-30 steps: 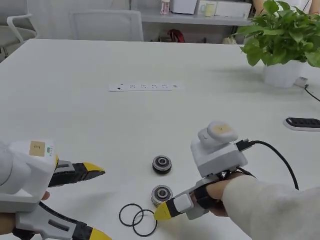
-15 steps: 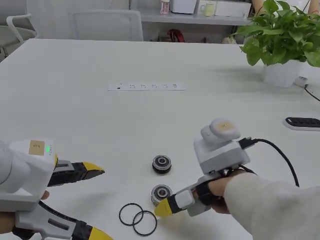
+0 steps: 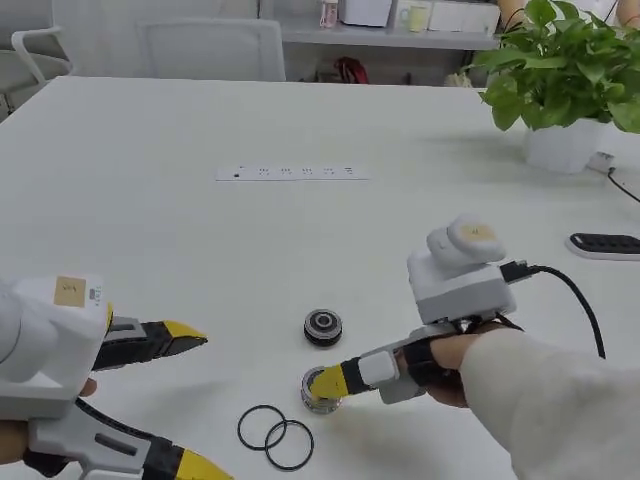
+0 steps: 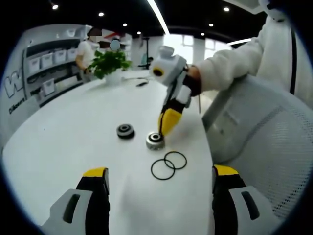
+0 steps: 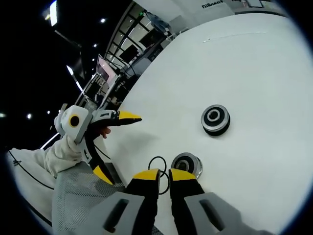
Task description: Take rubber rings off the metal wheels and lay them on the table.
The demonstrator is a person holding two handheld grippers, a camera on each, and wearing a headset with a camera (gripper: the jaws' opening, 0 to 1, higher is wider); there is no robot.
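Just beside the right tongs [image 5: 164,175] lies a wheel [image 5: 187,164].

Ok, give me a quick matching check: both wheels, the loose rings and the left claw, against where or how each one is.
1 far wheel
2 near wheel
3 rubber rings
4 left claw

A wide open
B at the tip of the right claw
C flat on the table, overlapping
D standing alone, dark rim

Pairs: 1-D, 2-B, 3-C, 4-A
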